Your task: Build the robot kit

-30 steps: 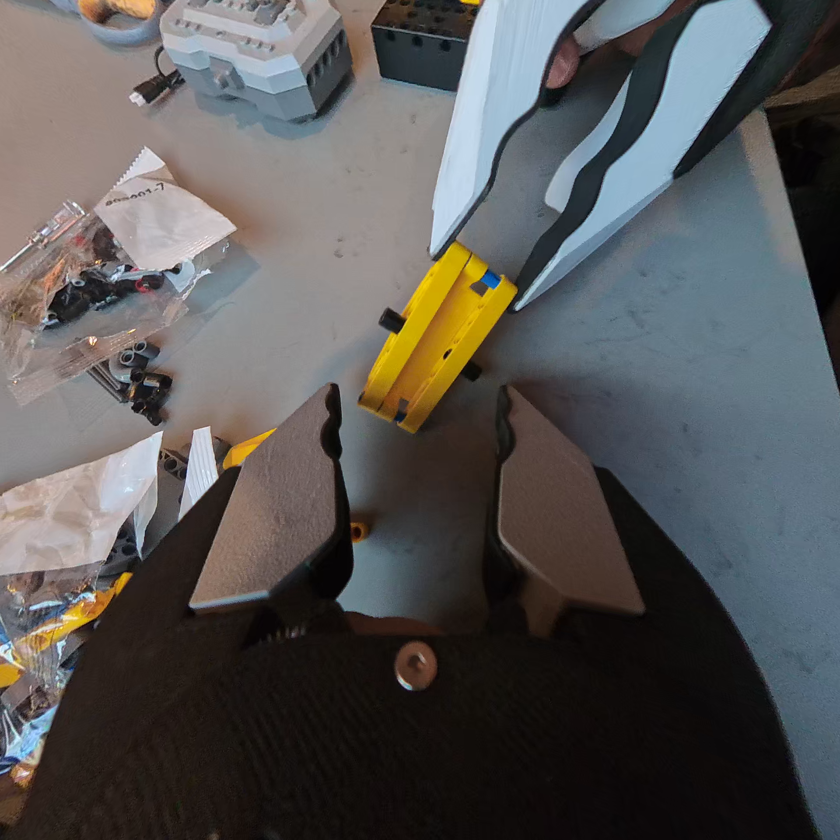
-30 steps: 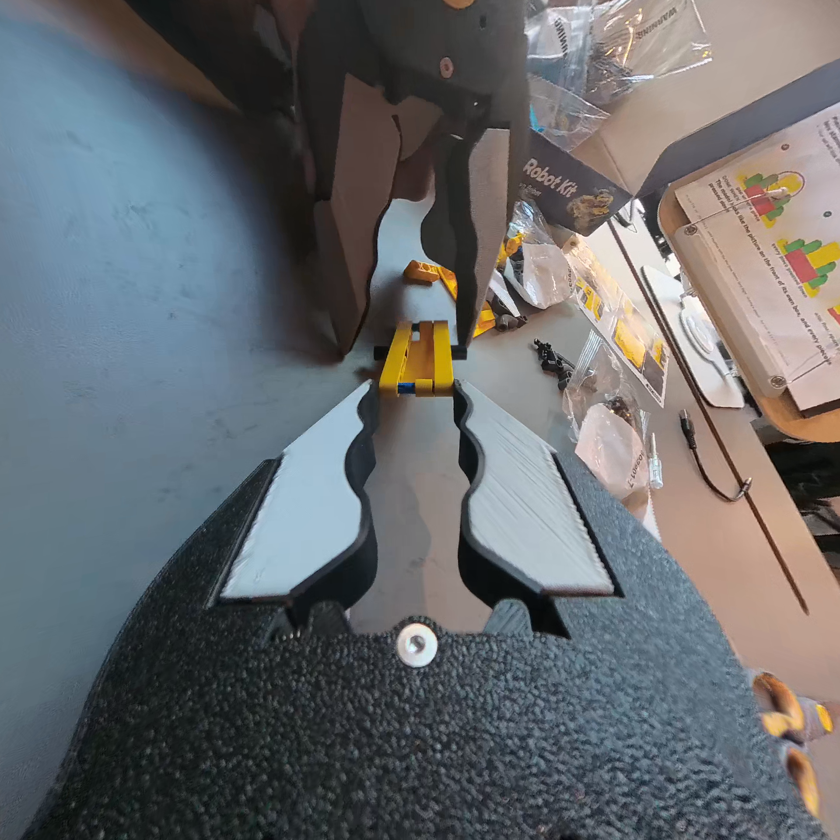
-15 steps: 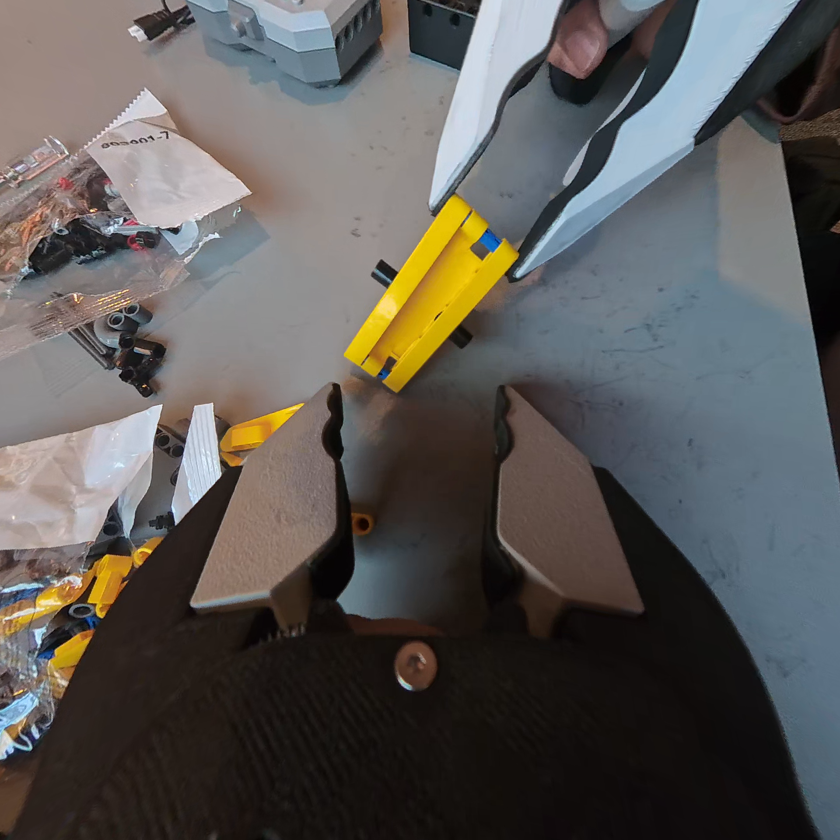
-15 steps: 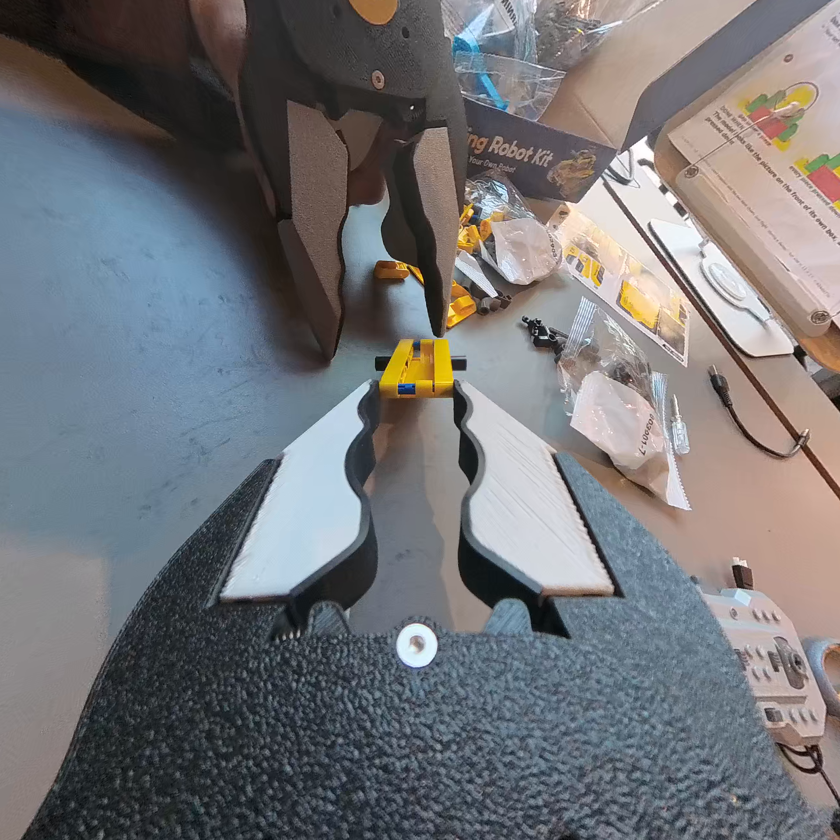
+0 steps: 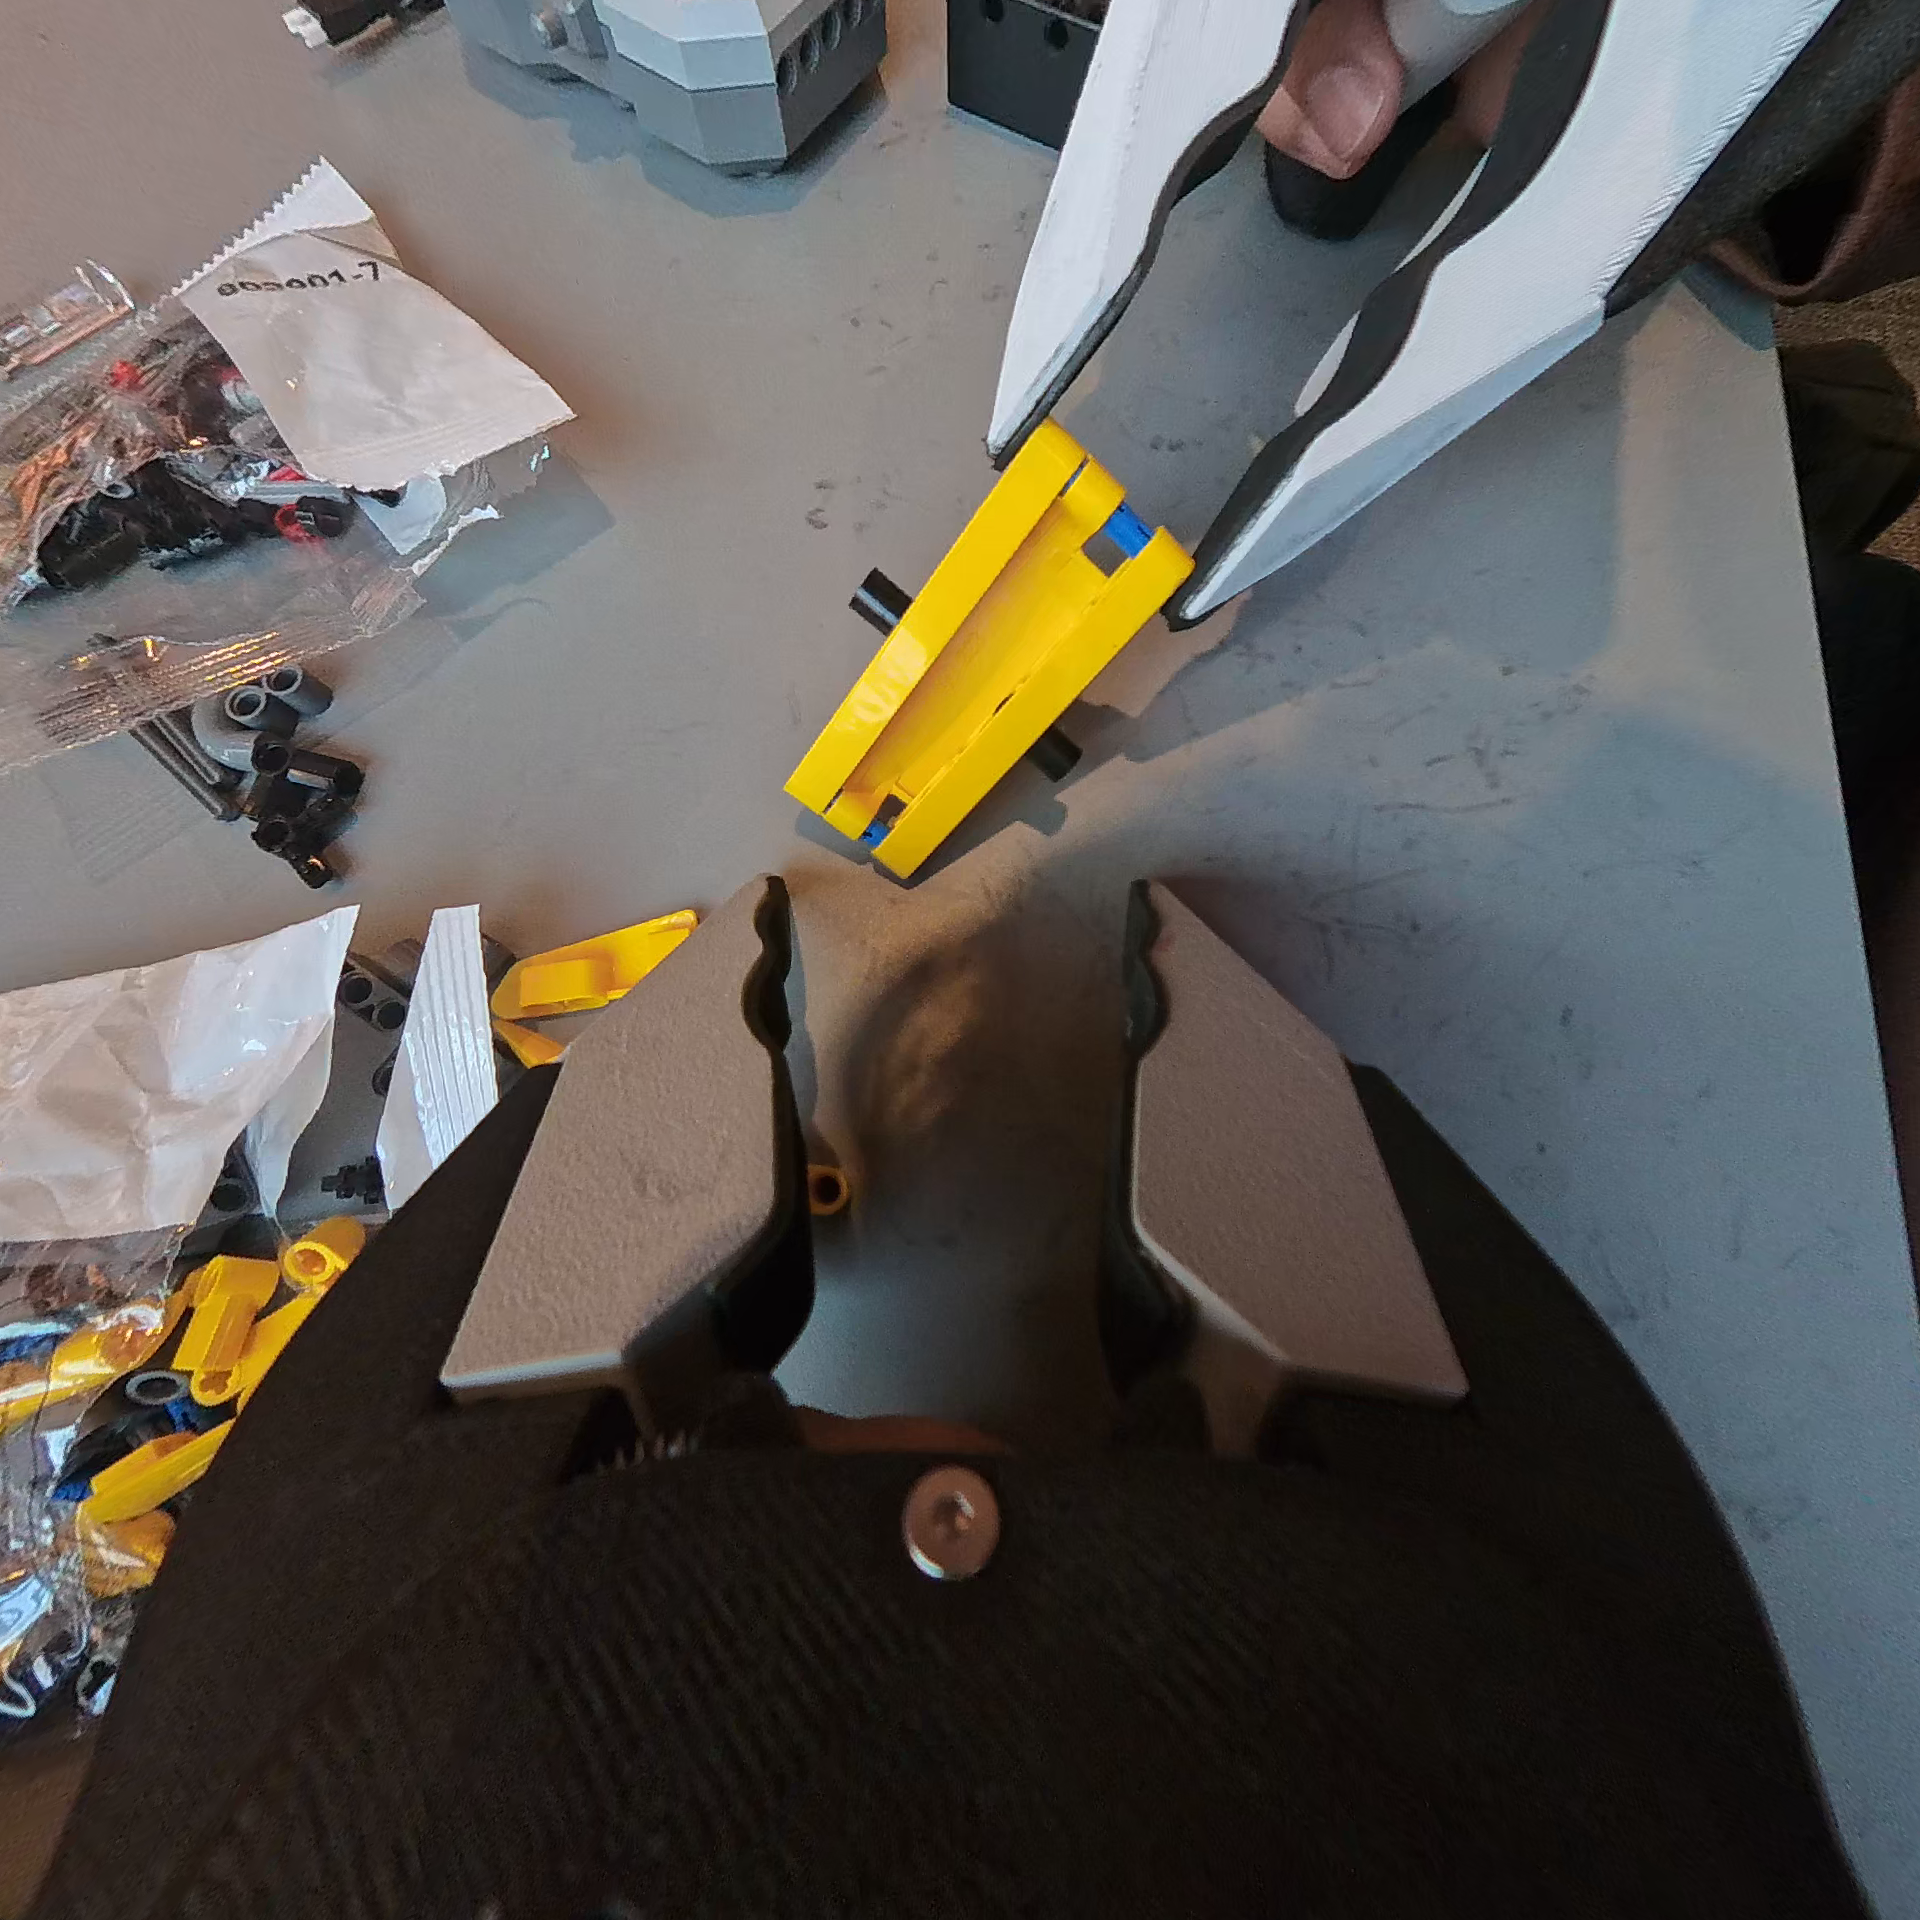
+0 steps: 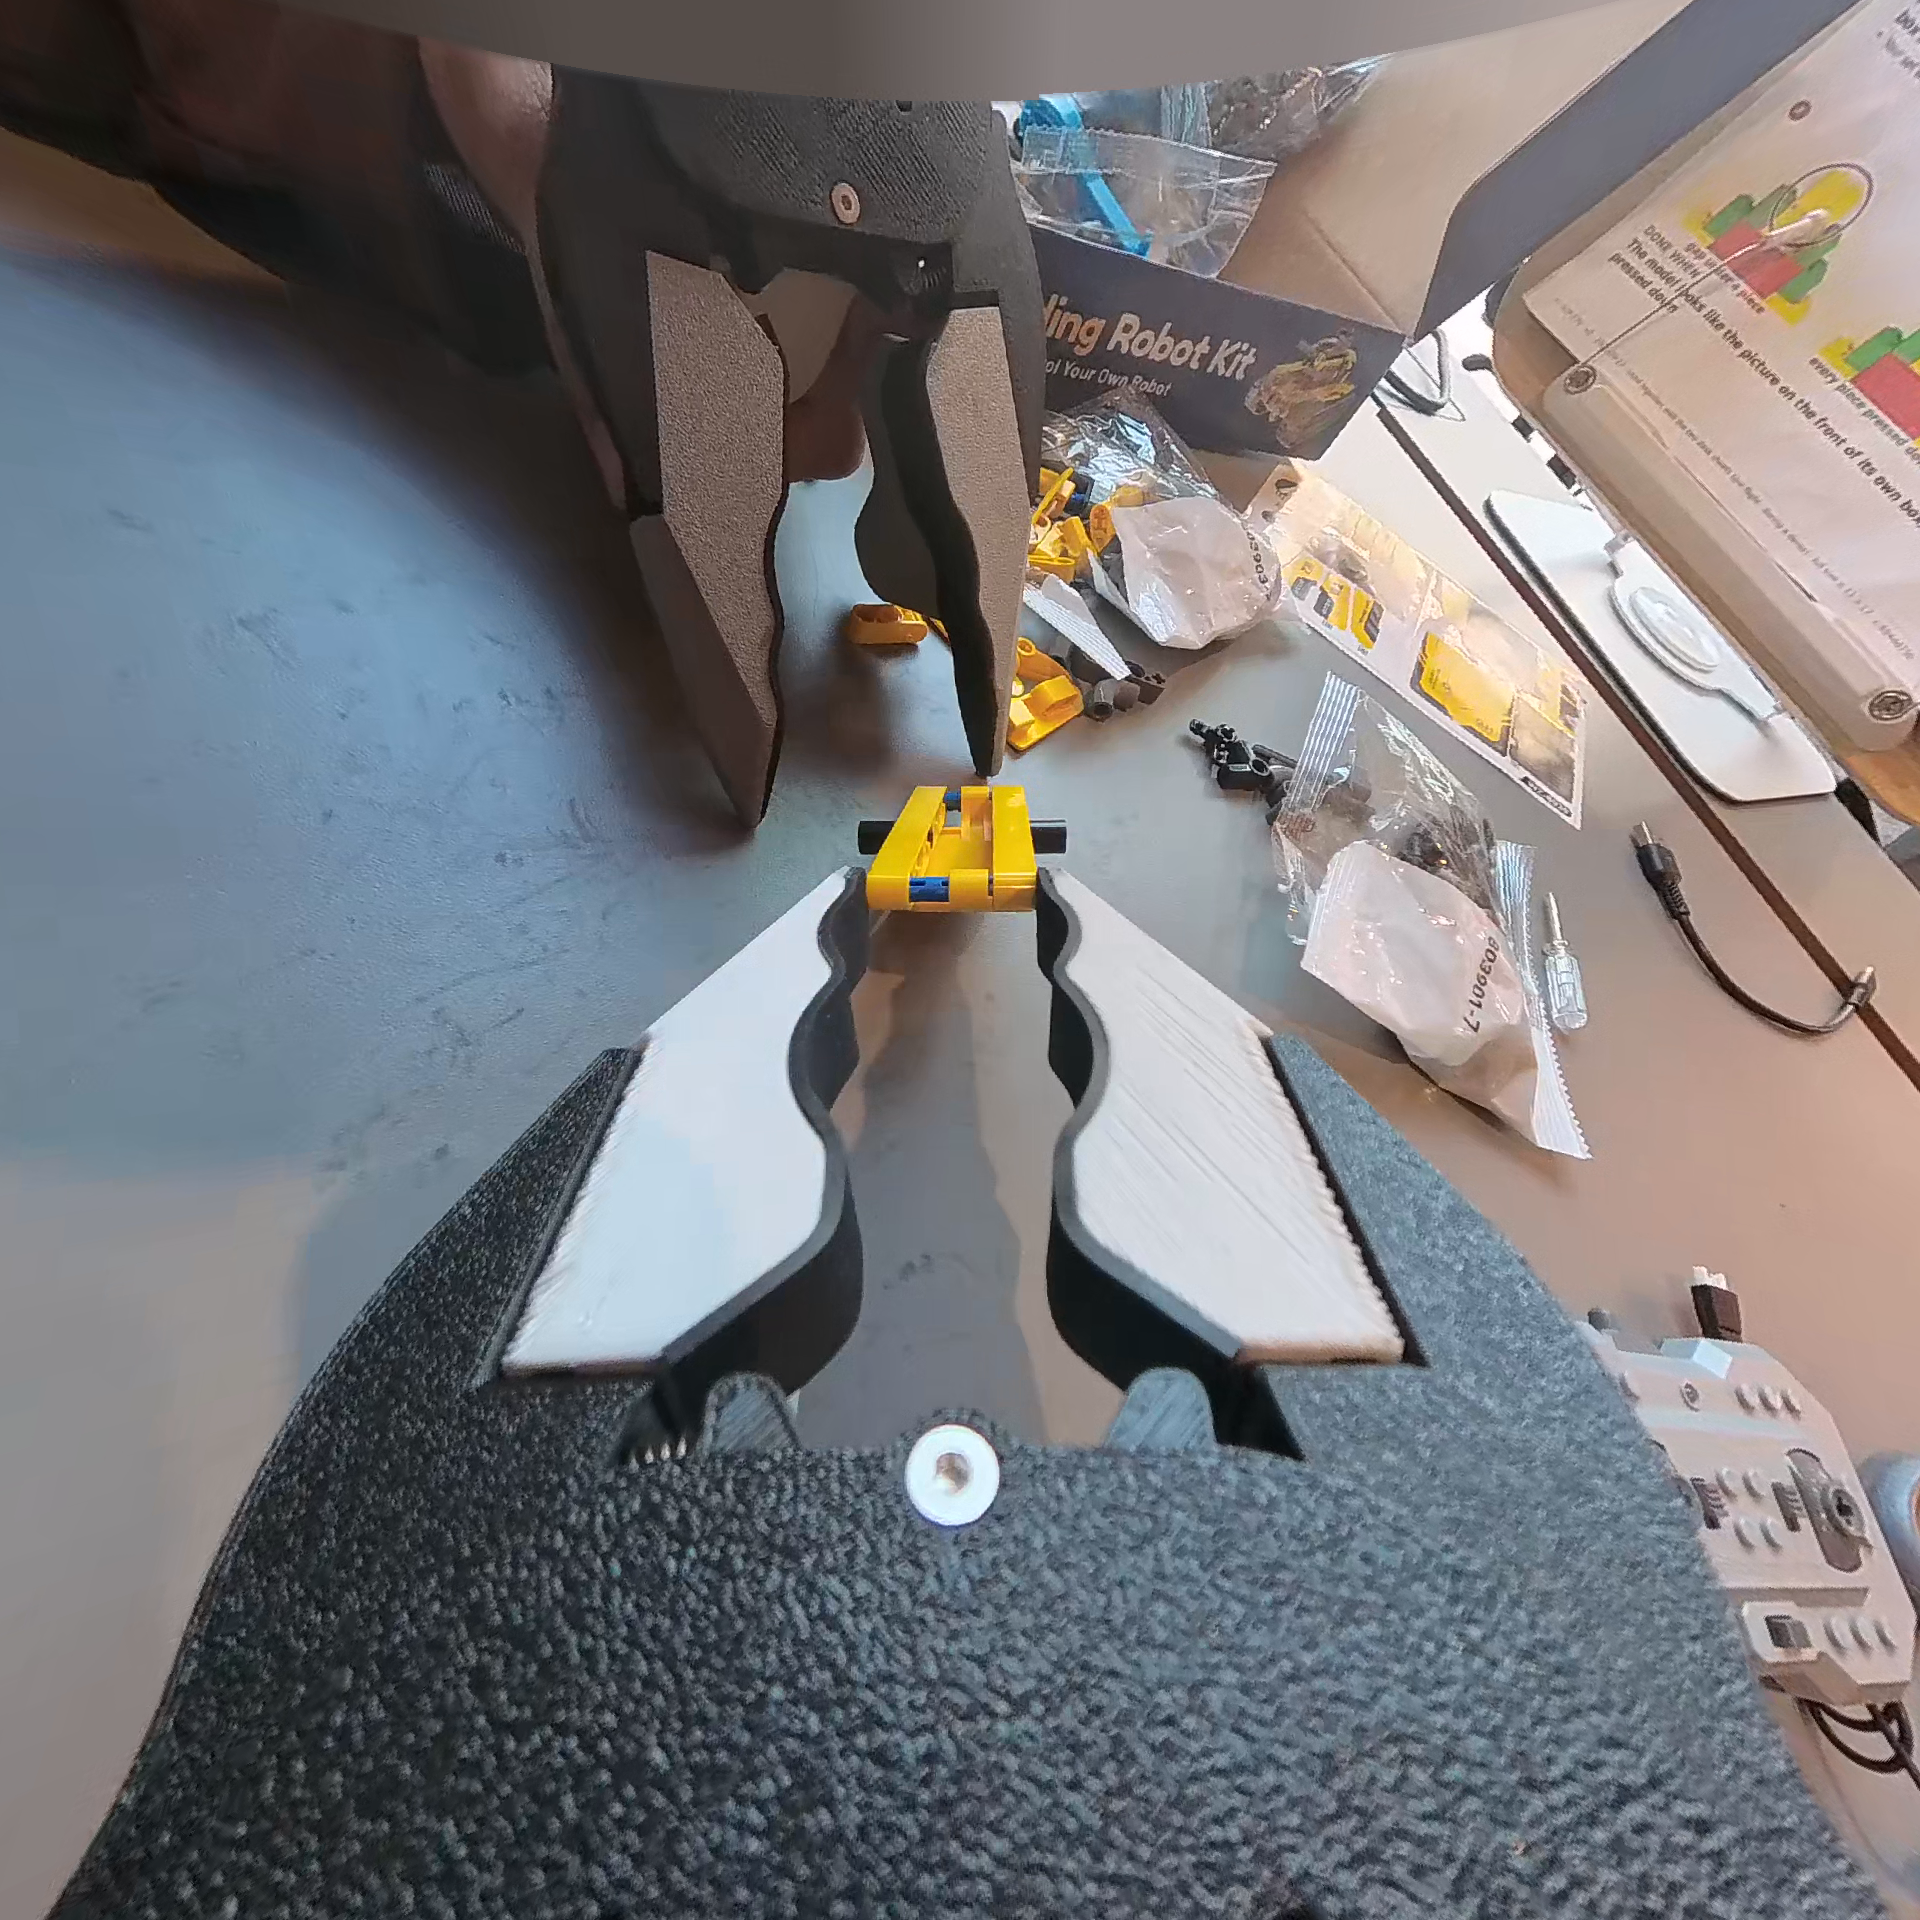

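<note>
A small yellow plastic frame built from toy construction beams (image 5: 987, 649), with blue pins at its corners and a black axle poking out each long side, lies flat on a scuffed grey table (image 5: 1455, 935), a little above the middle of the left wrist view. The right gripper (image 6: 953, 891), with white fingers edged in black, has its fingertips set on either side of the frame's near end, touching or almost touching it; its jaws stand apart and whether they press is hard to tell. The left gripper (image 5: 956, 899), grey-padded, hovers wide apart and empty just short of the frame's other end. Because the hold is only at the tips on one end, the frame could pivot or slip out sideways, or the black axle could catch. Loose yellow and black parts (image 5: 582, 971) and crinkled clear plastic bags of parts (image 5: 260, 436) lie to the left; a grey electronic block (image 5: 686, 62) sits at the upper edge.
</note>
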Demonstrator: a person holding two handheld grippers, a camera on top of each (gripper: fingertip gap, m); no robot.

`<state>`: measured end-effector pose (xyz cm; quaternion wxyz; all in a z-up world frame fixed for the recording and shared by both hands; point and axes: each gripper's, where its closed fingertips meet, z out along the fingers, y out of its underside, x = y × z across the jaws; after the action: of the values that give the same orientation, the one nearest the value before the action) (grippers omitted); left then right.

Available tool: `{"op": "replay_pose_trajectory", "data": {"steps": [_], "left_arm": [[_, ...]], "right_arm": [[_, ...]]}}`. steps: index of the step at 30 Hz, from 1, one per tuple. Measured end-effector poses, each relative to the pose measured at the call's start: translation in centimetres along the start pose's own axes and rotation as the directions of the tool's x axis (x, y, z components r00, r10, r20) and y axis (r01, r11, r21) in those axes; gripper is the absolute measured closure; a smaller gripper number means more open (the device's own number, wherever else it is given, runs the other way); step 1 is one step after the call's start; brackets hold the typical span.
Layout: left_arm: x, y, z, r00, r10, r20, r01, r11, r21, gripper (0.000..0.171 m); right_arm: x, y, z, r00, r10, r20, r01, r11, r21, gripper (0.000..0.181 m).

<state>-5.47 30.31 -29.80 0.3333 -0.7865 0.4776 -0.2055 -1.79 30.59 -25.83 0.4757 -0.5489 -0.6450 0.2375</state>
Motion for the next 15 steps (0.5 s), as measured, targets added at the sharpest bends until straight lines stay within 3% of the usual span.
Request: {"op": "replay_pose_trajectory", "data": {"steps": [15], "left_arm": [[-0.07,-0.01,0.0,1.0,-0.004,0.001,0.004,1.0,0.001,0.109]], "right_arm": [[-0.02,0.01,0.0,1.0,0.0,0.004,0.0,1.0,0.001,0.149]]}}
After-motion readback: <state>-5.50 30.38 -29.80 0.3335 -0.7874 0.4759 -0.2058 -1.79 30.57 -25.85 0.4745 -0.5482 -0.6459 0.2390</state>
